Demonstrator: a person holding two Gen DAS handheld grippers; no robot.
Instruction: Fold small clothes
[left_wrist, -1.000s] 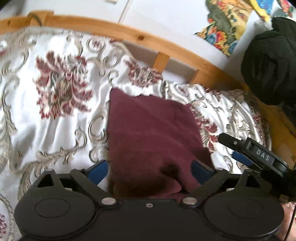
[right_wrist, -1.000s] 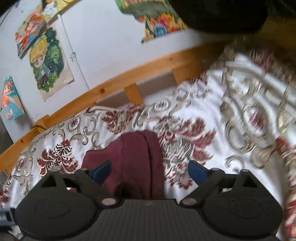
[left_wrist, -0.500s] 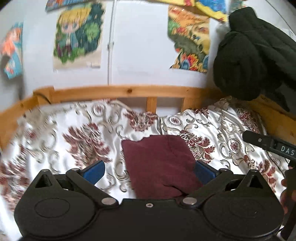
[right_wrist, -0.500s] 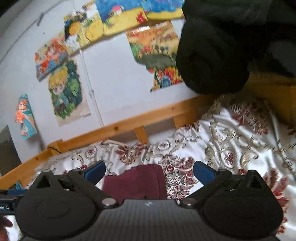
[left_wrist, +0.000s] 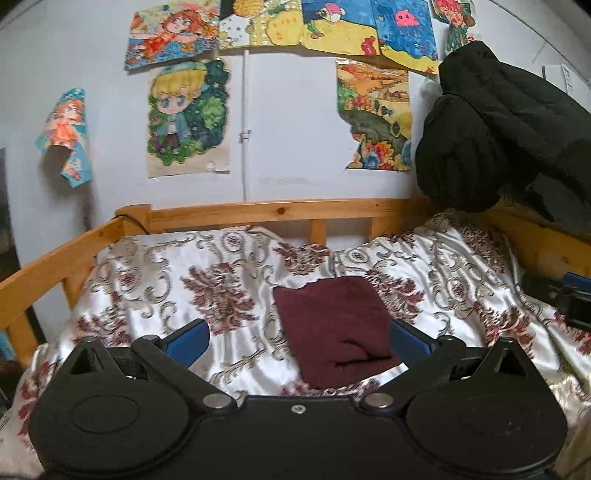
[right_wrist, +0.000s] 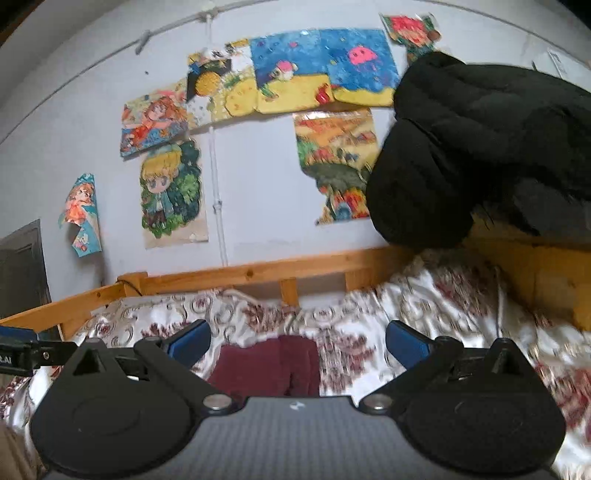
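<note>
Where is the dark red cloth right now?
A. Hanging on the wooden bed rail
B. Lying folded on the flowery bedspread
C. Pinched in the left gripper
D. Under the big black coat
B: the dark red cloth lies folded flat on the flowery bedspread, and both the left gripper and the right gripper are open, holding nothing.

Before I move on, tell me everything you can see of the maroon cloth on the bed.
The maroon cloth is a soft, towel-like piece, folded into a compact rough rectangle with a crease near its front edge. It lies flat on the flowered bedspread, near the middle of the bed. Nothing grips it: both the left gripper and the right gripper are open above it.
</note>
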